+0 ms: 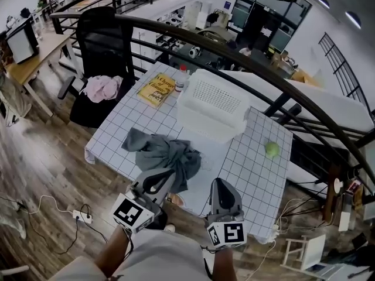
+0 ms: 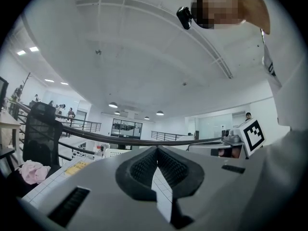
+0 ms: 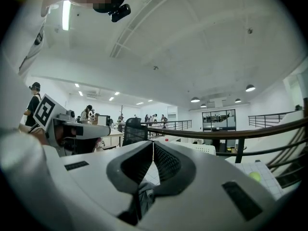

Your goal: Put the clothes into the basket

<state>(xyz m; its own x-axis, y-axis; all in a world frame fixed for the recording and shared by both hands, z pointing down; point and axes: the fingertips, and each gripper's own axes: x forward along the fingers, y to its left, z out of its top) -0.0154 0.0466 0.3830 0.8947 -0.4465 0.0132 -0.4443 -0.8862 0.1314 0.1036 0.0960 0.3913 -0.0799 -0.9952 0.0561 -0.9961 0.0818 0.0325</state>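
A crumpled pile of grey clothes [image 1: 167,156] lies on the near half of the white grid-patterned table [image 1: 258,174]. Behind it stands the white perforated basket [image 1: 212,105], whose pale rim [image 3: 198,147] also shows in the right gripper view. My left gripper [image 1: 167,179] is at the near edge of the pile, pointing level; its jaws [image 2: 156,149] meet at the tips with nothing between them. My right gripper [image 1: 222,184] is over the table's near edge, to the right of the clothes. It is shut [image 3: 153,143] and empty; grey cloth [image 3: 144,196] shows beyond the gap under its pads.
A green ball [image 1: 272,149] rests on the table's right side. At the far left corner lie a yellow book [image 1: 156,89] and a small bottle [image 1: 181,78]. A black chair [image 1: 102,51] holding pink cloth [image 1: 102,88] stands left of the table. A dark curved railing [image 1: 246,60] runs behind.
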